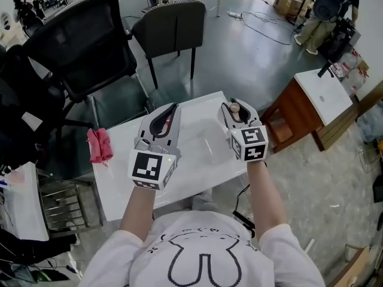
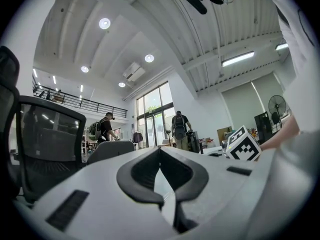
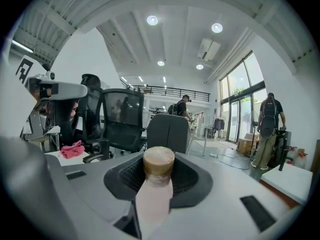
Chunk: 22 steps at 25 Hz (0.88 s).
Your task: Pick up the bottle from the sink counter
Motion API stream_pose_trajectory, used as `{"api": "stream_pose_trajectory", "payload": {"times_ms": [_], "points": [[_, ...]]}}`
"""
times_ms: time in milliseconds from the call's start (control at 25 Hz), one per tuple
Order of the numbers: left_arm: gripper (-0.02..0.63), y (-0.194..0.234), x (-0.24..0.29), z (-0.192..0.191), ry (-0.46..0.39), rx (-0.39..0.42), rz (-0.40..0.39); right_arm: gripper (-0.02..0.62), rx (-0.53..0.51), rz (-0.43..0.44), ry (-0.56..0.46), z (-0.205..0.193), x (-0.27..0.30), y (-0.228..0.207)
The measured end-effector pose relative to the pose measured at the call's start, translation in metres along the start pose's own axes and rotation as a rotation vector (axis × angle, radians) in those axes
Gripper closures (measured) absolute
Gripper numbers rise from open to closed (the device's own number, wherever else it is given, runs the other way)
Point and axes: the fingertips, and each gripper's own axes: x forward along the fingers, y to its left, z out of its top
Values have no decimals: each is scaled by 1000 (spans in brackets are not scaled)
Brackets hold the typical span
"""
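Bottle (image 3: 155,196) gripped by right gripper (image 1: 234,105) — long axis along the jaws, cap (image 3: 158,160) pointing forward; left gripper (image 1: 172,107) beside it, jaws together, nothing held — both above table (image 1: 197,151).

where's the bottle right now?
The bottle is clamped in the jaws of the right gripper, over the white counter in the head view, right of the left gripper.

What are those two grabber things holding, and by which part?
The right gripper holds a pale pink bottle by its body, below the brown cap. The left gripper is shut and empty.
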Motion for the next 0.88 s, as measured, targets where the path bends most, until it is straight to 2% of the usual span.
{"api": "stream_pose_trajectory", "payload": {"times_ms": [480,640,880], "points": [[597,-3,-51,15,-42,-1,-45,457,-6,-79,-40,28,-64,36],[597,0,-61,19,-52,-10,-48,457,0,-98,-37,33,-79,44],[597,-7,-66,23,-60,19,-55,457,-17,-104,-48,40,-97,50]]}}
